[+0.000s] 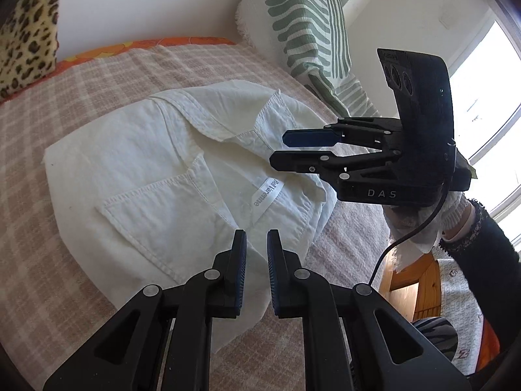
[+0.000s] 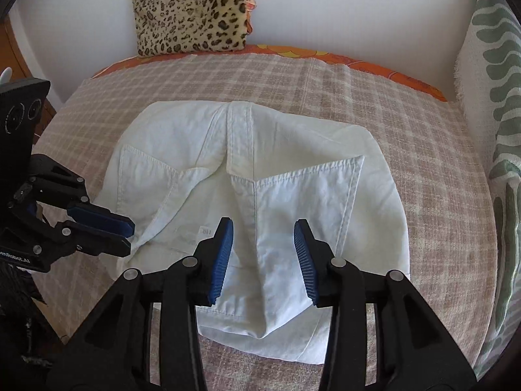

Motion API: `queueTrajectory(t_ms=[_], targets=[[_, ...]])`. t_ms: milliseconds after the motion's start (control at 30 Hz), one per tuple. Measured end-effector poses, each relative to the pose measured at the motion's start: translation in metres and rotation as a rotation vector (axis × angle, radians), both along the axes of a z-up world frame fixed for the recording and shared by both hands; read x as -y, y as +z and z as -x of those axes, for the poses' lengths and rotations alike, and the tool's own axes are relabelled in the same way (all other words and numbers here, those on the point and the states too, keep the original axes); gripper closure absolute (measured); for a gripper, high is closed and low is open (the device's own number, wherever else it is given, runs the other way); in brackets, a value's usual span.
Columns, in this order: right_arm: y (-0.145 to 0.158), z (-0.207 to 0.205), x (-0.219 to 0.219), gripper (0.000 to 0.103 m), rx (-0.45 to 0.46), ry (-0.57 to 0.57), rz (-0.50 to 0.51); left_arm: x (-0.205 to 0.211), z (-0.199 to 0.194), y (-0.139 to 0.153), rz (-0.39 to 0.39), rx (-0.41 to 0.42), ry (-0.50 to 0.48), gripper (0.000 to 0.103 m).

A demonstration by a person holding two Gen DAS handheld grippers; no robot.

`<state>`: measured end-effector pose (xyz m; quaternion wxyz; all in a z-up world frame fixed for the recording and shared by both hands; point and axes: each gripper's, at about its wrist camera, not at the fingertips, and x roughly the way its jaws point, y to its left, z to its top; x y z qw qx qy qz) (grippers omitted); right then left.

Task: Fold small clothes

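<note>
Here, a pair of white shorts (image 2: 254,176) lies flat on the checked blanket (image 2: 439,176), back pockets up, waistband toward six o'clock in the right wrist view. The right gripper (image 2: 263,254) hovers over the waistband, jaws parted and holding nothing. The left gripper (image 1: 256,272) hangs at the shorts' nine o'clock edge, jaws parted by a narrow gap, empty. A leopard-print cushion (image 2: 192,9) leans at twelve o'clock.
</note>
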<state>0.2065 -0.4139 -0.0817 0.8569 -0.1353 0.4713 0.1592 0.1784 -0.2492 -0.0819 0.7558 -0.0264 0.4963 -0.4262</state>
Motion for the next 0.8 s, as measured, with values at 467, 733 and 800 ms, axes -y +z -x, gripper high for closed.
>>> queueTrajectory(t_ms=[467, 733, 800], targets=[[-0.006, 0.027, -0.016, 0.099, -0.056, 0.015, 0.116, -0.028, 0.024, 0.051, -0.096, 0.206, 0.108, 0.08], [0.04, 0.068, 0.012, 0.059, 0.053, -0.165, -0.092, -0.034, 0.067, 0.089, -0.076, 0.347, 0.124, 0.045], [0.05, 0.082, 0.014, 0.056, 0.092, -0.202, -0.096, -0.035, 0.074, 0.095, -0.058, 0.355, 0.123, 0.036]])
